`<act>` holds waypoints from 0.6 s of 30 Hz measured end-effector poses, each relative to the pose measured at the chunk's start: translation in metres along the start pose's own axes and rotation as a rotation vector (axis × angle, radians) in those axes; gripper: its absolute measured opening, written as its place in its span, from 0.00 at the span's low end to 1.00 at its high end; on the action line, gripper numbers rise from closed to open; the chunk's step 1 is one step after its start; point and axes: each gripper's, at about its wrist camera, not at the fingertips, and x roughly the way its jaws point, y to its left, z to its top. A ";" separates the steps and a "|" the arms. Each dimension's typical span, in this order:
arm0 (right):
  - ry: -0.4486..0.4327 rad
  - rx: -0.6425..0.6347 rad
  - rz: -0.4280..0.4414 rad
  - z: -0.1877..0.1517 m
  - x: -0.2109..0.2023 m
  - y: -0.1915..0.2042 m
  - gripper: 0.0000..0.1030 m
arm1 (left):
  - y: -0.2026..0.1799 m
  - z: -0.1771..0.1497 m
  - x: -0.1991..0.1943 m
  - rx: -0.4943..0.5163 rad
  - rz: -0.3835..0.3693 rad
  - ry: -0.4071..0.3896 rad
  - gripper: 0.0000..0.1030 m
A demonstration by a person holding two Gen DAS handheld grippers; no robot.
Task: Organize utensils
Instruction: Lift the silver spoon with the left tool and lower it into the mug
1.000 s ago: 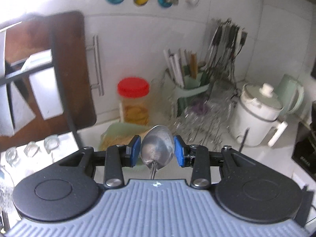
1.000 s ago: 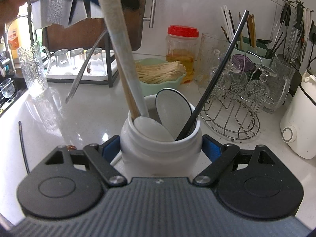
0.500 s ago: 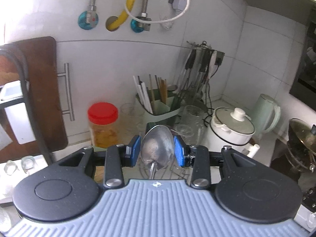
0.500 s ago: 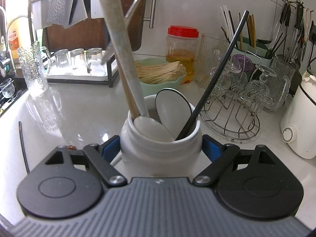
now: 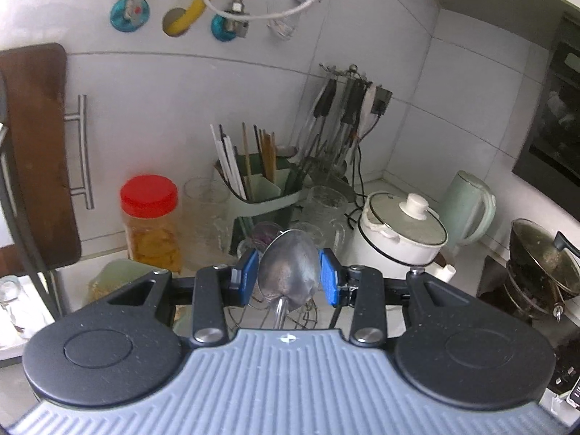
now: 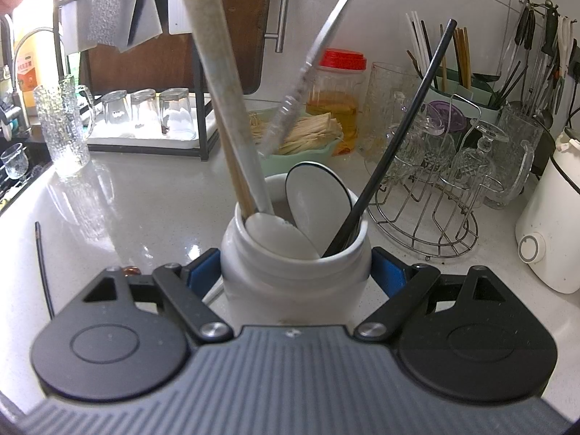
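Gripping a metal spoon (image 5: 290, 272) by the bowl in the left gripper (image 5: 289, 277), jaws clenched on its edges, handle pointing down, high above the counter (image 6: 145, 203). Clamping the white jar (image 6: 295, 264) in the right gripper (image 6: 295, 272), jaws pressing its sides; jar standing on the counter, holding a ladle (image 6: 319, 199), chopsticks (image 6: 235, 177) and a black stick (image 6: 395, 134).
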 end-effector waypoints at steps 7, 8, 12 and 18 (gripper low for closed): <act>-0.003 0.001 0.001 0.000 0.000 0.000 0.88 | 0.004 -0.017 0.008 0.026 -0.009 0.048 0.41; -0.003 0.001 0.001 0.000 0.000 0.000 0.88 | 0.005 -0.020 0.007 0.033 0.000 0.054 0.41; -0.004 0.003 0.001 0.000 0.000 0.000 0.88 | 0.010 -0.023 0.001 0.032 0.020 0.082 0.41; -0.004 0.003 0.001 0.000 0.000 0.000 0.88 | 0.012 -0.017 -0.014 0.034 0.029 0.194 0.41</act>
